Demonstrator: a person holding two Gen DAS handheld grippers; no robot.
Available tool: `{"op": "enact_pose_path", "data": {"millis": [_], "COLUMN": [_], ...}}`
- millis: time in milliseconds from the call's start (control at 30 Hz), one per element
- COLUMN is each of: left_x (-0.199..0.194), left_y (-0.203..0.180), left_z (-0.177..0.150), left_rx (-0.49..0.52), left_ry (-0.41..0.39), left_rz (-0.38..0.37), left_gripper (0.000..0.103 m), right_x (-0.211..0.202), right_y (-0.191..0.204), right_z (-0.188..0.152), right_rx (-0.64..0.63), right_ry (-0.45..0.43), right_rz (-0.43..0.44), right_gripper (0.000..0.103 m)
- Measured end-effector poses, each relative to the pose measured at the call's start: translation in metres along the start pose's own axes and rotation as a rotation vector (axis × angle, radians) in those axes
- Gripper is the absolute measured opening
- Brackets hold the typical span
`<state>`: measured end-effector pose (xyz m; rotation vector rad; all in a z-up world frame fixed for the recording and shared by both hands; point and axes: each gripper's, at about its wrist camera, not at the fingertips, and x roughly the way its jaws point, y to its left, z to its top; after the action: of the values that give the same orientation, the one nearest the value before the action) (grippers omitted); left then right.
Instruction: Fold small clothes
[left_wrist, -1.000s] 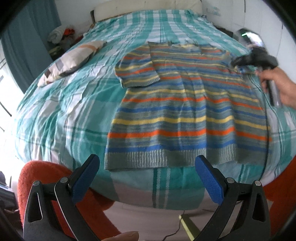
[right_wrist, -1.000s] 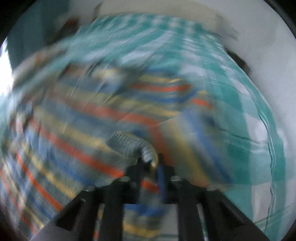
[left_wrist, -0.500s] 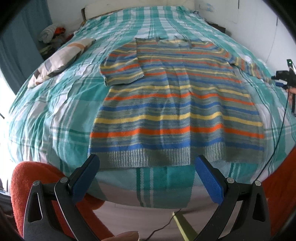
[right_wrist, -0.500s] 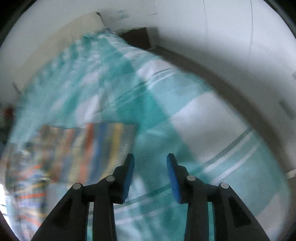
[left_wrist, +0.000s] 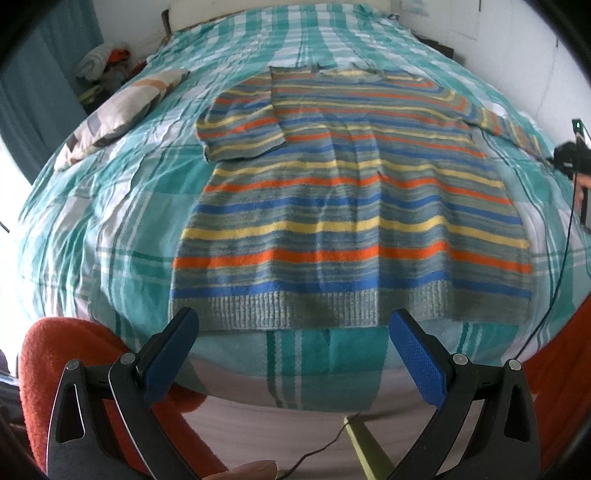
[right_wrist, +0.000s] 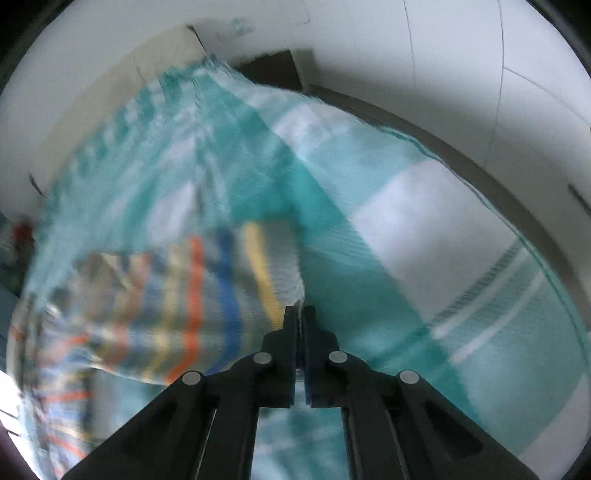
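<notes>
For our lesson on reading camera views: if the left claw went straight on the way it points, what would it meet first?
Probably the grey ribbed hem of the striped sweater on the bed, just ahead of the open left claw; depth is uncertain.

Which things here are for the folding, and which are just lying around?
For the folding: striped sweater; left gripper, open; right gripper, shut at the sleeve's cuff.

Just lying around: pillow; heap of clothes; orange chair.

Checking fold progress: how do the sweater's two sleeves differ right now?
The left sleeve is folded in, lying over the sweater's chest; the right sleeve stretches out flat across the bedspread. The shut right gripper sits at the right sleeve's cuff; nothing touches the left sleeve. Both share the same stripes.
</notes>
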<state>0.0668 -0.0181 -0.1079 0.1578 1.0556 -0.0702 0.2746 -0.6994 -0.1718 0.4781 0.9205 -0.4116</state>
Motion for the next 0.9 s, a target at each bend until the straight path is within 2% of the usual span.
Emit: {"op": "enact_pose_path", "data": {"millis": [100, 133, 167, 233, 333, 433, 567, 667, 767, 833, 900], "left_x": [0.004, 0.003, 0.002, 0.002, 0.008, 0.02, 0.026, 0.025, 0.028, 0.043, 0.069], "left_y": [0.003, 0.004, 0.005, 0.008, 0.015, 0.021, 0.029, 0.042, 0.057, 0.059, 0.051], "left_z": [0.001, 0.0, 0.0, 0.0, -0.004, -0.008, -0.005, 0.019, 0.066, 0.101, 0.126], "left_rx": [-0.01, -0.013, -0.016, -0.024, -0.057, -0.073, -0.075, -0.062, -0.008, 0.06, 0.146], "left_ry": [0.011, 0.006, 0.002, 0.001, 0.036, 0.099, 0.125, 0.072, -0.009, -0.044, -0.032], "left_rz": [-0.001, -0.005, -0.006, -0.003, -0.011, -0.007, 0.018, 0.007, -0.025, -0.04, -0.026], "left_gripper": [0.103, 0.103, 0.103, 0.103, 0.103, 0.103, 0.103, 0.102, 0.103, 0.103, 0.102], "right_x": [-0.006, -0.011, -0.015, -0.036, -0.081, -0.117, -0.149, -0.161, -0.167, -0.166, -0.161], "right_y": [0.019, 0.026, 0.03, 0.036, 0.051, 0.079, 0.108, 0.128, 0.145, 0.152, 0.154], "right_z": [-0.003, -0.005, -0.007, -0.019, -0.06, -0.122, -0.201, -0.235, -0.249, -0.254, -0.255], "right_rx": [-0.11, -0.133, -0.144, -0.172, -0.268, -0.378, -0.467, -0.5, -0.543, -0.583, -0.583], "right_ry": [-0.012, -0.012, -0.017, -0.071, -0.155, -0.162, -0.164, -0.141, -0.152, -0.164, -0.158], "right_rz": [-0.044, -0.067, -0.083, -0.129, -0.171, -0.073, 0.027, 0.083, 0.137, 0.132, 0.131], "right_gripper": [0.006, 0.023, 0.057, 0.092, 0.092, 0.092, 0.092, 0.092, 0.092, 0.092, 0.092]}}
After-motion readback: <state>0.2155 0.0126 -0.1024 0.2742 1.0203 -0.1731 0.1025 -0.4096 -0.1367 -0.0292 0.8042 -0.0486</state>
